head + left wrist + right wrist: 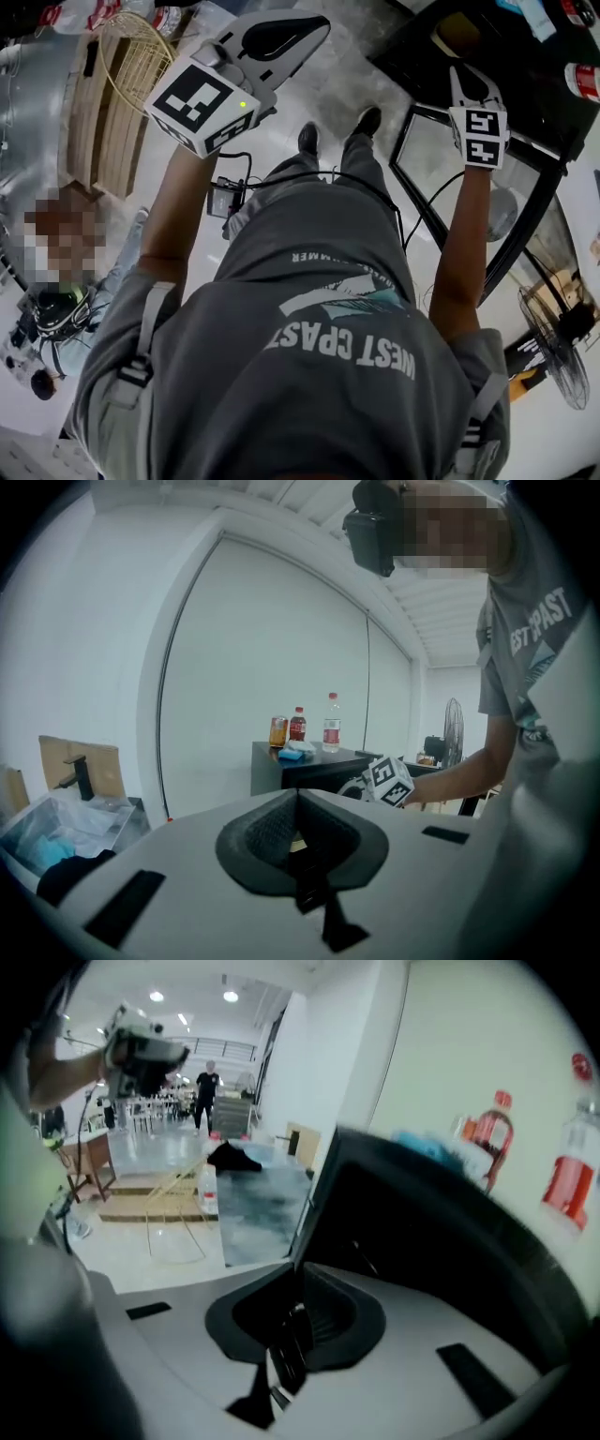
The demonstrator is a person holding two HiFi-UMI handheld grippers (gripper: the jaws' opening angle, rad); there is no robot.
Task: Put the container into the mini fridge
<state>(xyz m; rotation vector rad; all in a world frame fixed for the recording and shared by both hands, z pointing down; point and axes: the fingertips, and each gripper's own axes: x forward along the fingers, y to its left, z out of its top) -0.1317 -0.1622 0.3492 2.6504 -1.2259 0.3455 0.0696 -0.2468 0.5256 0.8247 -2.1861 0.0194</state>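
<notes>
No container shows between either pair of jaws. The black mini fridge [511,70] stands at the upper right with its glass door [450,159] swung open. My right gripper [459,73] reaches to the fridge's front; in the right gripper view its jaws [300,1269] meet at the tips with nothing seen between them. The door's edge [309,1204] runs down to those tips, and I cannot tell if they touch. My left gripper [319,23] is held up at the left, away from the fridge, jaws [298,794] together and empty. A blue object [291,752] lies on top of the fridge [309,772].
Two bottles [331,722] and a can [277,731] stand on the fridge top. A floor fan [567,356] stands at the lower right. A wooden pallet and a wire frame [141,56] lie at the upper left. A person sits at the left. Cables hang at my waist.
</notes>
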